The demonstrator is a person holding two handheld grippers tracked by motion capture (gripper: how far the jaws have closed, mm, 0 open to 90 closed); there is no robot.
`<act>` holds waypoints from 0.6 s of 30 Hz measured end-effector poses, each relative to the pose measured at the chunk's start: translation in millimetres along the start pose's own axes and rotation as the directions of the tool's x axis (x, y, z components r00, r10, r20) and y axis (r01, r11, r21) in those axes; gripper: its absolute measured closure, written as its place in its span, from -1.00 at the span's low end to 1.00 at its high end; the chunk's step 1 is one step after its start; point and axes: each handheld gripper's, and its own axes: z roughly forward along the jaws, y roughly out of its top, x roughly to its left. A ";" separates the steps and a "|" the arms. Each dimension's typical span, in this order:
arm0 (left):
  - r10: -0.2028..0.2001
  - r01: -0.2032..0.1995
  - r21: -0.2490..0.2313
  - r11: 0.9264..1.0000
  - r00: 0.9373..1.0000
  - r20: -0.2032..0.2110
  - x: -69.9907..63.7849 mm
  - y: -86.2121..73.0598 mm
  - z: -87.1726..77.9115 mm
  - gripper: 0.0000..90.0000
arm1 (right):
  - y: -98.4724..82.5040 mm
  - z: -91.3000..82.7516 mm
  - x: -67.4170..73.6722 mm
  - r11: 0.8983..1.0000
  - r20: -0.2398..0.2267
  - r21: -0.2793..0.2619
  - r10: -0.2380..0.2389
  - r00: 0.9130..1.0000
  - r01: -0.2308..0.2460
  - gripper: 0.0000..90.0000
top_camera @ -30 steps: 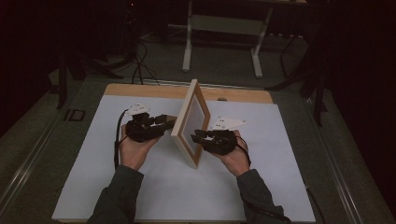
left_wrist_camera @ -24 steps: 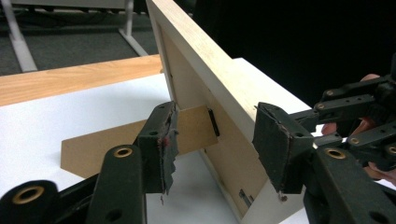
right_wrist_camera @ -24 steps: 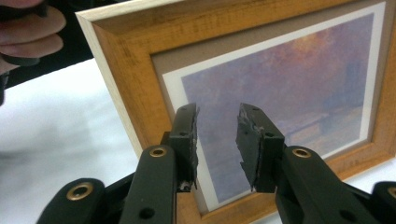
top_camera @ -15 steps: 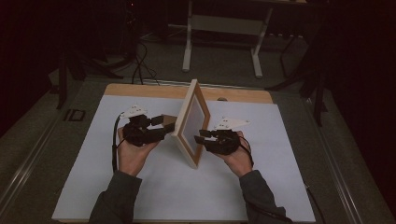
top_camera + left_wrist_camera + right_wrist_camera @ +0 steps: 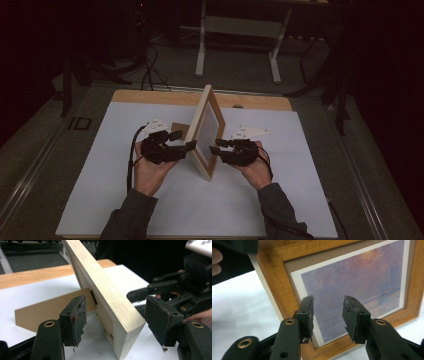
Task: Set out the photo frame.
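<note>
A wooden picture frame [image 5: 206,131] stands upright on its brown easel back [image 5: 47,311], edge-on to the person. My left gripper [image 5: 184,140] is at its back side. Its jaws have just been opening and stand wide on either side of the frame's near edge [image 5: 105,287], with the pads [image 5: 75,320] clear of the wood. My right gripper [image 5: 216,146] faces the front. Its jaws have also just been opening, with nothing between them, and they point at the purple-toned print [image 5: 362,277] inside the frame [image 5: 274,280].
The frame stands on a white sheet [image 5: 125,200] that covers a wooden table [image 5: 150,96]. A metal-legged stand [image 5: 202,45] and cables lie on the dark floor beyond. There is bare sheet to the left, to the right and in front of the hands.
The left jaws have spread off the frame's edge, and that hand has slid a little toward the person. The right jaws have widened slightly. The frame stands as before.
</note>
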 end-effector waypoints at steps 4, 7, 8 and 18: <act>0.009 -0.008 0.017 1.000 1.000 -0.014 -3.4 -3.0 5.9 -0.19 | -1.0 -1.5 -1.8 1.000 0.005 -0.001 0.005 1.000 -0.005 0.33; 0.016 -0.015 0.042 0.999 0.999 -0.028 -7.3 -6.1 13.5 -0.12 | -2.5 -3.7 -4.4 1.000 0.013 -0.001 0.010 1.000 -0.010 0.32; 0.016 -0.015 0.042 0.999 0.999 -0.028 -7.3 -6.1 13.5 -0.09 | -2.5 -3.7 -4.4 1.000 0.013 -0.001 0.010 1.000 -0.010 0.32; 0.005 -0.003 0.036 0.999 0.998 -0.066 -11.0 -8.6 15.8 0.19 | -6.3 -9.2 -11.0 1.000 0.034 -0.005 0.023 0.999 -0.023 0.32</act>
